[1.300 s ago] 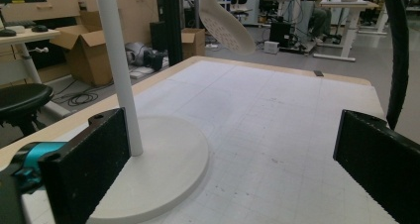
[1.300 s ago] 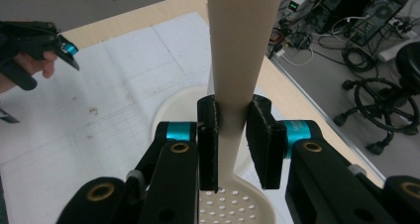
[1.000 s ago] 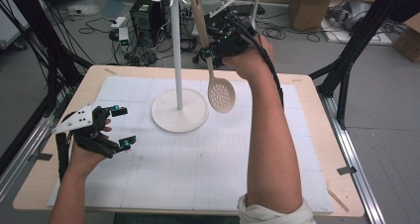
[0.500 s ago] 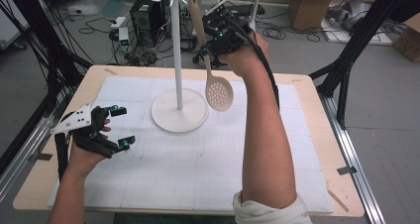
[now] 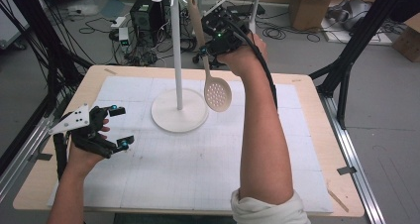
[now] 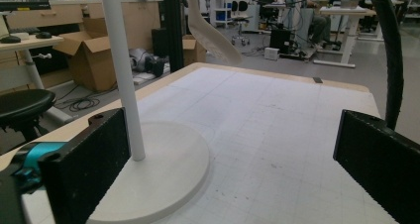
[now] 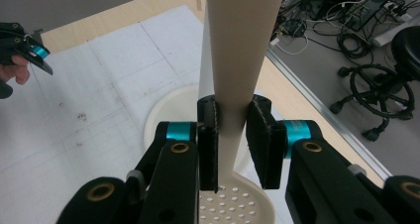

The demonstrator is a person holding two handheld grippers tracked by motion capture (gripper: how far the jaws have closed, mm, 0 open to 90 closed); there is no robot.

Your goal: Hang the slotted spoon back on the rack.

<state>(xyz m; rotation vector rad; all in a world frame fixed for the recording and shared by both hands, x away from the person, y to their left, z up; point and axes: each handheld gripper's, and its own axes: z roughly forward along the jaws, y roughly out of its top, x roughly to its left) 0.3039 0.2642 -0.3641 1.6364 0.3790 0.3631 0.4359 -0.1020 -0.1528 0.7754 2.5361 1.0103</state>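
Right tongs [image 7: 233,144]: clamped on the slotted spoon's [image 5: 217,92] handle, held above the bench [image 5: 307,100].
Spoon bowl: hangs below these tongs, beside the white stand [image 5: 179,60].
Left tongs [image 5: 118,127]: wide, holding nothing.

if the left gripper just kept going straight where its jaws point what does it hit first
Probably the round base of the white stand, low between the open jaws of the left gripper; its pole rises just left of centre. Depth is hard to judge.
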